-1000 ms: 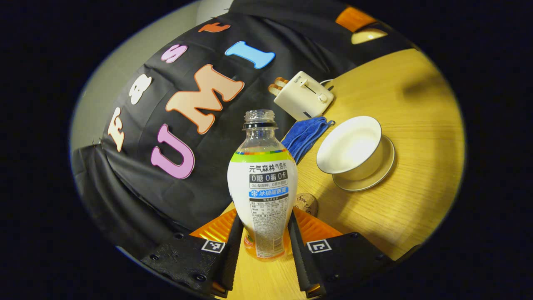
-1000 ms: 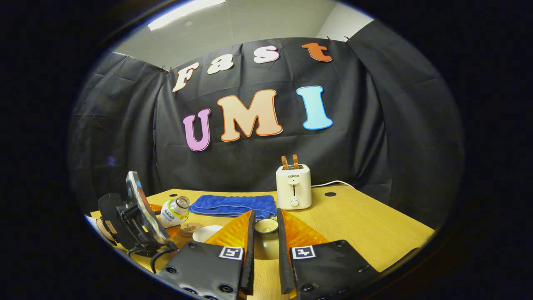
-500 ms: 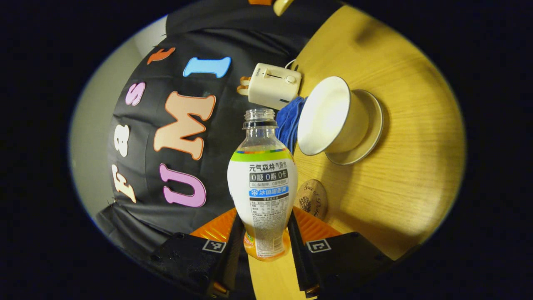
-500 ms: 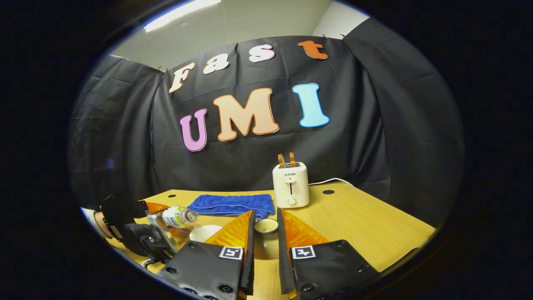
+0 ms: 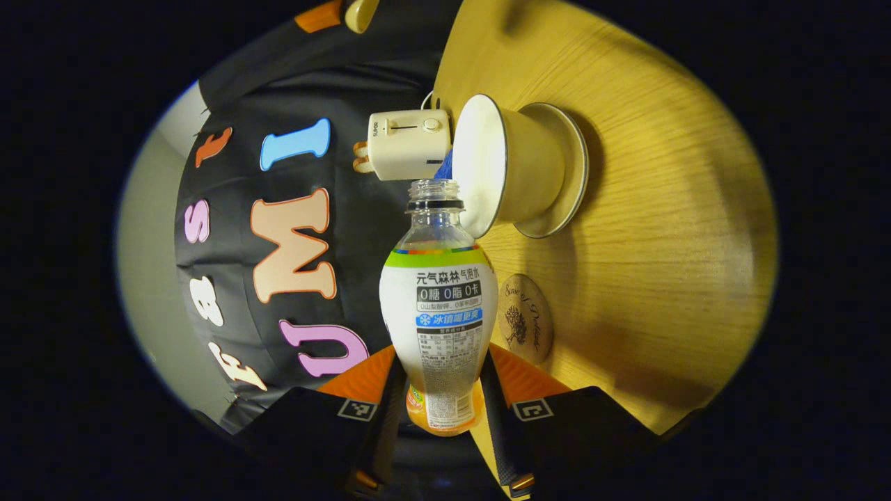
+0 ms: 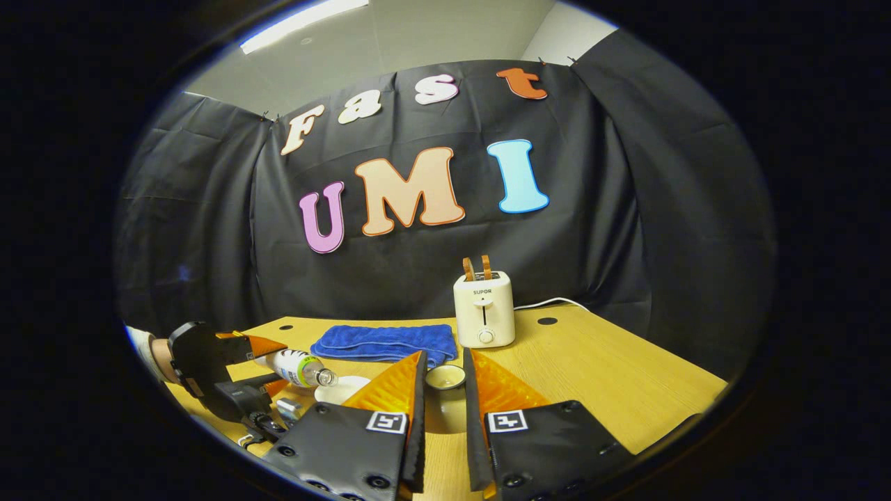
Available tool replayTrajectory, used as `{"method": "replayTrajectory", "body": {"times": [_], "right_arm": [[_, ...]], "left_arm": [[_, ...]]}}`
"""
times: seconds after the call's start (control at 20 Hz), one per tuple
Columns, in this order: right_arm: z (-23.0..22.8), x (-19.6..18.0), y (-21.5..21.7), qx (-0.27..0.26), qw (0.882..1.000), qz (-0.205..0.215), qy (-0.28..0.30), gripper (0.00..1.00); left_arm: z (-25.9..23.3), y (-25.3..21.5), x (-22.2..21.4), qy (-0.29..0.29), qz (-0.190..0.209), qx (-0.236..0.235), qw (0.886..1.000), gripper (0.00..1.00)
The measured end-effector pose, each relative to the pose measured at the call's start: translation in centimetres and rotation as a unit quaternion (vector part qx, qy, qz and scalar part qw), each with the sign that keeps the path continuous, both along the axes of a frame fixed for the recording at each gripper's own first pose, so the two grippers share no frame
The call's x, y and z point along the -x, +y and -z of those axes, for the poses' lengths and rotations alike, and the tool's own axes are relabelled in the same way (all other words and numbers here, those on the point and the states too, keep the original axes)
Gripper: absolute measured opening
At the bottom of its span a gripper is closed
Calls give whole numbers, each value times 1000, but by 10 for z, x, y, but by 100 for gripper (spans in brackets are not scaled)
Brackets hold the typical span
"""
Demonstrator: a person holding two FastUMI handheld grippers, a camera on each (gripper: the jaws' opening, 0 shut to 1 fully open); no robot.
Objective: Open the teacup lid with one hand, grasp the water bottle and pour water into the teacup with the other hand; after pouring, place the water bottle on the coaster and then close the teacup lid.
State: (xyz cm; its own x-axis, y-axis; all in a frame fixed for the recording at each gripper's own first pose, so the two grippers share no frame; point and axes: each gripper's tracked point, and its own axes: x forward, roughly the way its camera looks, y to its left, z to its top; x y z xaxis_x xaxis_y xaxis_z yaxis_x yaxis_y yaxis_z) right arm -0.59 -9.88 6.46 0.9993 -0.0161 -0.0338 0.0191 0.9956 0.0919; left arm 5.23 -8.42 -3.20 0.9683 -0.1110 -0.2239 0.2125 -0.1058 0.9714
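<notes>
In the left gripper view my left gripper [image 5: 440, 407] is shut on the lower body of an uncapped water bottle [image 5: 438, 313] with a white label. The bottle is tipped far over, its mouth at the rim of the open white teacup [image 5: 518, 163] on its saucer [image 5: 572, 177]. No stream of water shows. A round cork coaster [image 5: 525, 319] lies beside the bottle. In the right gripper view my right gripper [image 6: 444, 379] is shut on the teacup lid [image 6: 445, 377], held above the table. At the left of that view the left gripper [image 6: 275, 365] tilts the bottle [image 6: 299, 367] over the teacup [image 6: 341, 390].
A white toaster [image 6: 484, 313] with two slices in it stands at the back of the wooden table [image 6: 612, 376]. A folded blue towel [image 6: 386, 342] lies to its left. A hand [image 6: 150, 348] holds the left gripper at the table's left edge.
The left gripper has tilted the bottle further over and brought its mouth to the teacup's rim. The right gripper has stayed nearly still with the lid.
</notes>
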Motion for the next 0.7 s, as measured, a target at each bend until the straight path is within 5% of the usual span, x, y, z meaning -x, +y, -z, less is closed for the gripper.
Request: {"method": "replayTrajectory", "body": {"times": [0.7], "right_arm": [[3,1,10,2,1000,-13,3,28]], "left_arm": [[-28,-9,1,-19,31,-110,993,55]]}}
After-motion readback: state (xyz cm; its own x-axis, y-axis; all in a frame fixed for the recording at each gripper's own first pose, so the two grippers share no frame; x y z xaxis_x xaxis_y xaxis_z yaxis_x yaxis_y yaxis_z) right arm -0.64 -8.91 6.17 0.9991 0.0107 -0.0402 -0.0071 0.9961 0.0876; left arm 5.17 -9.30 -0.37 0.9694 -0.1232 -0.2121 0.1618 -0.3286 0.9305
